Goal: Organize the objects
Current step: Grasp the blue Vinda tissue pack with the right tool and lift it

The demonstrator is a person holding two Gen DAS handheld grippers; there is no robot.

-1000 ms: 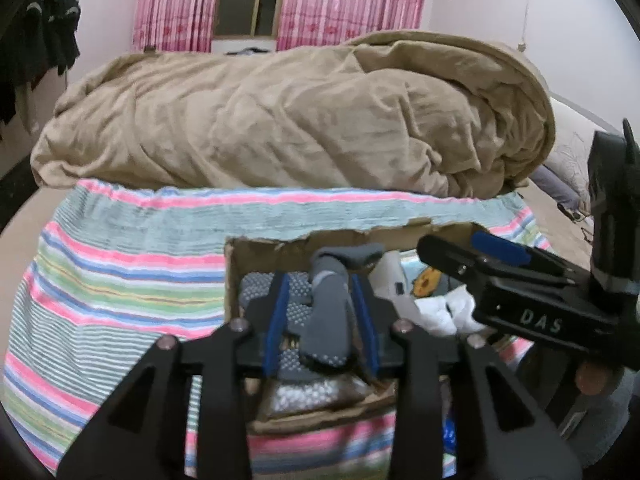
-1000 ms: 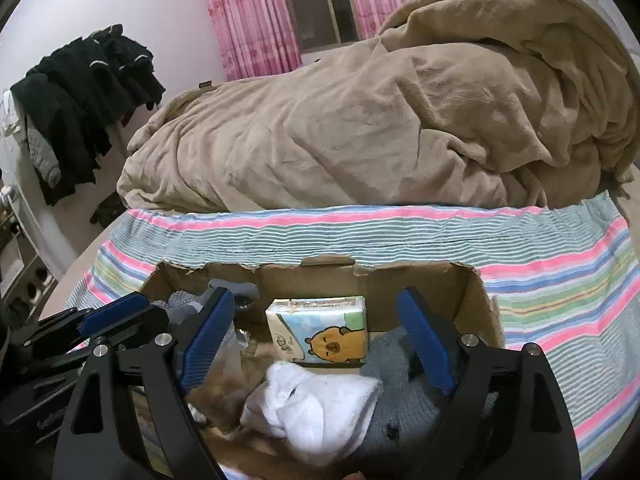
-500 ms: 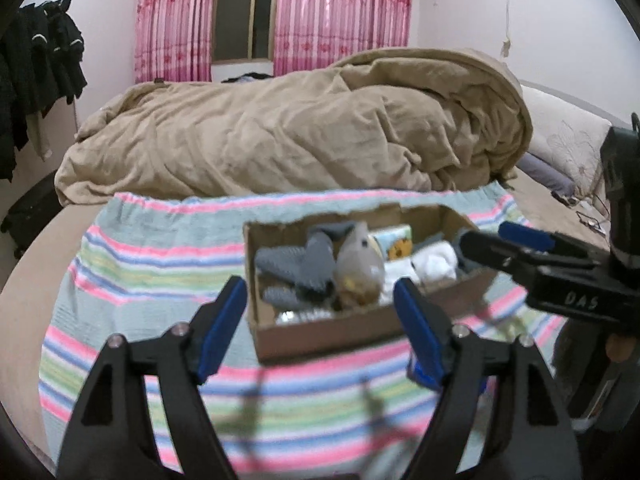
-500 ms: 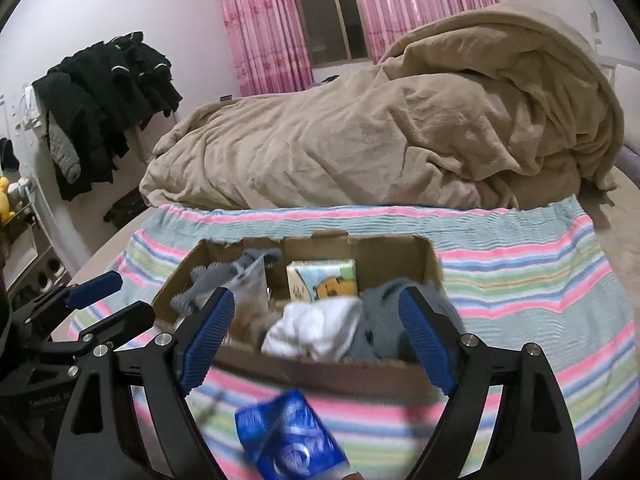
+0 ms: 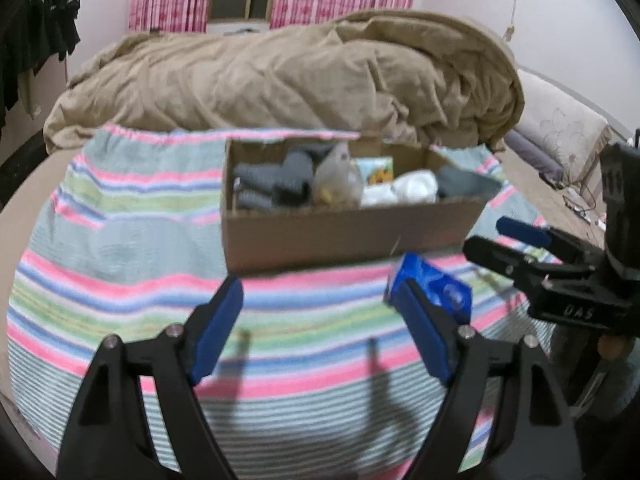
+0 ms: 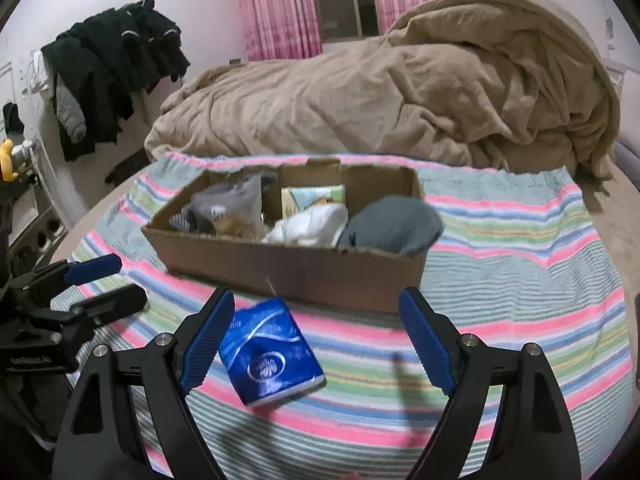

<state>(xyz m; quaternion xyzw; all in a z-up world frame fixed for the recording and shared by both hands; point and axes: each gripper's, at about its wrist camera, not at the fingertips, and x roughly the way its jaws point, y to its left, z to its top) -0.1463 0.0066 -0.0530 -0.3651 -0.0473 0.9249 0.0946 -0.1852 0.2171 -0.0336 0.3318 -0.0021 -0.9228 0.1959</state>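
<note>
Right tool (image 6: 316, 340) wide, empty; left tool (image 5: 320, 332) opening, empty; pack's (image 6: 272, 356) logo only rightward.

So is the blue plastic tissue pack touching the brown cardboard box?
Apart. The right wrist view shows the blue plastic tissue pack lying on the striped cloth, with a strip of cloth between it and the brown cardboard box.

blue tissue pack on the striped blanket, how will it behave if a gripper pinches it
The blue tissue pack looks soft, so it would probably squash rather than resist. Its glossy wrapper may be a little slippery. It seems light, and lying flat on the striped blanket it is unlikely to roll.
</note>
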